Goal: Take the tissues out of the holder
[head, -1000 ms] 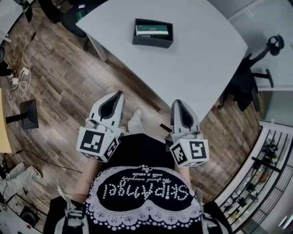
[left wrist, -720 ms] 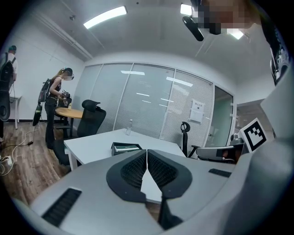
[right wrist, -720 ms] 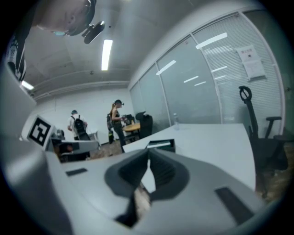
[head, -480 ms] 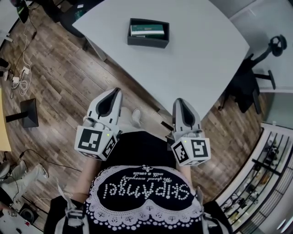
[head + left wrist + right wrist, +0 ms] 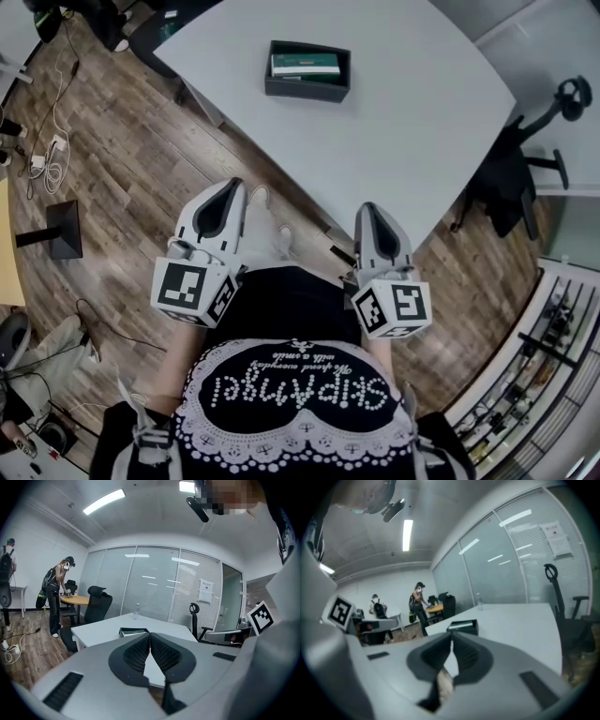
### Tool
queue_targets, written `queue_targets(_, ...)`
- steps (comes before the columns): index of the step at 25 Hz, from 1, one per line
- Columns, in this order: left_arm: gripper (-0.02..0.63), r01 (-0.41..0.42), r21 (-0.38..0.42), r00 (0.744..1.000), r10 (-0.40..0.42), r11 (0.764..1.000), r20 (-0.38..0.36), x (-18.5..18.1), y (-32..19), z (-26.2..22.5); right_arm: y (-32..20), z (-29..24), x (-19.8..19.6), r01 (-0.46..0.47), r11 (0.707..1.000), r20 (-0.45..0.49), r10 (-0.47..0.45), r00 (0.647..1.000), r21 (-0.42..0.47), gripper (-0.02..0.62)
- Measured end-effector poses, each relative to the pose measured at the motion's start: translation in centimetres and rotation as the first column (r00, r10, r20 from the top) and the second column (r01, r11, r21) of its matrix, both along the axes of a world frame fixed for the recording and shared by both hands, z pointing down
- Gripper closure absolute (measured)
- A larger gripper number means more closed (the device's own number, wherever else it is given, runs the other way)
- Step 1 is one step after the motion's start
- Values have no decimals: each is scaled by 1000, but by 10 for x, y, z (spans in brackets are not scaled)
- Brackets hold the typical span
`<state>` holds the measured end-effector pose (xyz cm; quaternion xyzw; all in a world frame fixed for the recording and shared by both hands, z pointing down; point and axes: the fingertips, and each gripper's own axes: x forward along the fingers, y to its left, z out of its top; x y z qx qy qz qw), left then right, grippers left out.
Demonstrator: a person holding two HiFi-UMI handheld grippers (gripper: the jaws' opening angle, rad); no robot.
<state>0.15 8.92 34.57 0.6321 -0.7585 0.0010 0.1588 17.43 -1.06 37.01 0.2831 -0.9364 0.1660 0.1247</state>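
Note:
A dark open holder (image 5: 307,86) sits on the white table (image 5: 422,112), with green and white tissue packs (image 5: 306,65) lying inside it. Both grippers are held close to the person's body, well short of the table and far from the holder. My left gripper (image 5: 232,185) is over the wooden floor, its jaws shut with nothing between them. My right gripper (image 5: 367,207) is near the table's near corner, its jaws also shut and empty. The left gripper (image 5: 150,634) points toward the holder (image 5: 133,631). Past the right gripper (image 5: 451,635), the holder (image 5: 464,626) shows just beyond the jaw tips.
A black office chair (image 5: 511,173) stands right of the table, another (image 5: 150,37) at its far left. Cables (image 5: 47,155) and a black base (image 5: 61,234) lie on the floor at left. A bottle (image 5: 137,611) stands on the table. Other people (image 5: 56,595) stand far off.
The person's foot has stepped forward toward the table. The right gripper has drifted a little; the left has hardly moved. Both stay shut and empty.

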Motion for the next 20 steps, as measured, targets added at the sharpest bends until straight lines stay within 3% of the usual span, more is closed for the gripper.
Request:
queue_targets(13,578,-38,-28,999,38,999,-20,-47,-50,8,-41,5,-46,-31,999,-27,30,999,-28,560)
queue_targets(20,578,-118,-9,993,118,993,-10,-92,-109,-2,-86,-7,-82,-111,994,-24,111,994,-5,560)
